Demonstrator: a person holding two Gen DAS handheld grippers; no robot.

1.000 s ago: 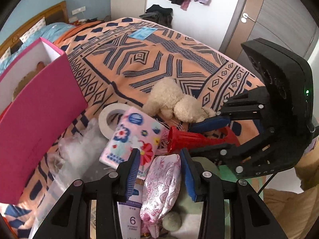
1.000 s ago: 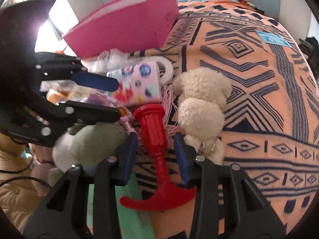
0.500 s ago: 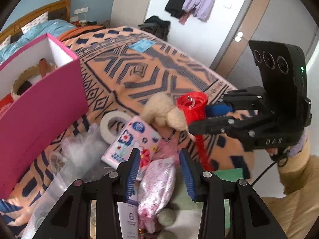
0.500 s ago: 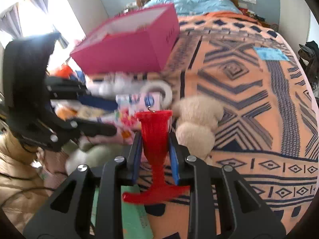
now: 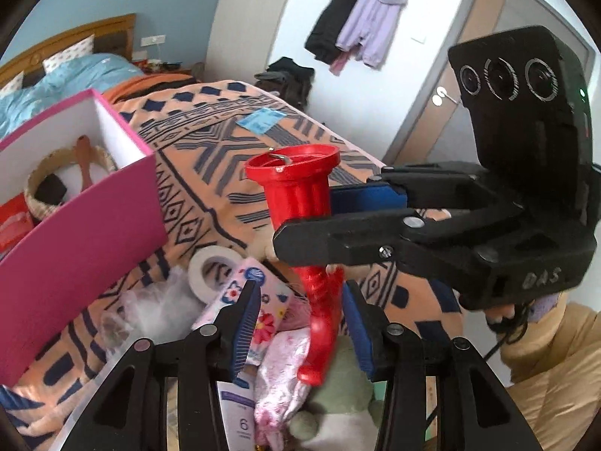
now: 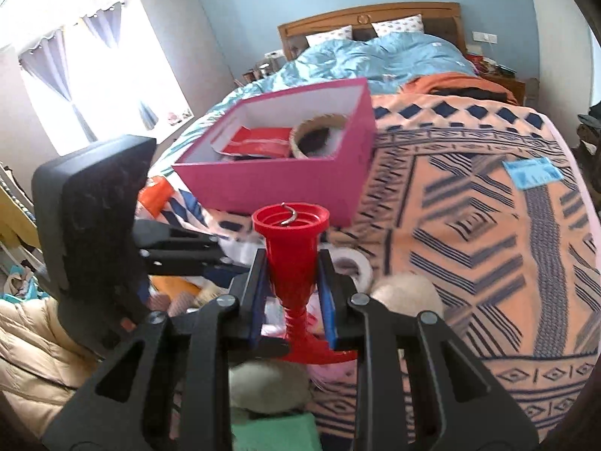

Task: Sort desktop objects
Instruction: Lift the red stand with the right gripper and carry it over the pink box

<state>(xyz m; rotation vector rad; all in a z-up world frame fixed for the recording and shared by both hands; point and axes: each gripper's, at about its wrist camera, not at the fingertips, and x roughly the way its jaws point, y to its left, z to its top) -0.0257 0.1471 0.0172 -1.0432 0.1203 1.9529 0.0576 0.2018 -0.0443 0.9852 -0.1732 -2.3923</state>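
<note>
My right gripper (image 6: 292,274) is shut on a red plastic toy hammer (image 6: 291,248) and holds it upright in the air, handle end up with a small metal hook in it. In the left wrist view the hammer (image 5: 300,203) hangs in the right gripper (image 5: 300,218) above the pile. My left gripper (image 5: 300,323) is open and empty, low over a pink floral pouch (image 5: 280,368). The open pink box (image 6: 285,158) sits on the bed ahead of the hammer, with a woven basket (image 6: 319,131) and a red packet inside.
Below lie a tissue pack (image 5: 259,300), a white tape roll (image 5: 210,267), a cream plush toy (image 6: 405,293), crumpled clear plastic (image 5: 150,308) and a green plush (image 5: 338,398). A blue card (image 6: 533,173) lies farther on the orange patterned blanket (image 6: 469,244).
My right gripper closed on the red hammer and lifted it from the blanket up into the air, toward the pink box. My left gripper stayed open and rose a little.
</note>
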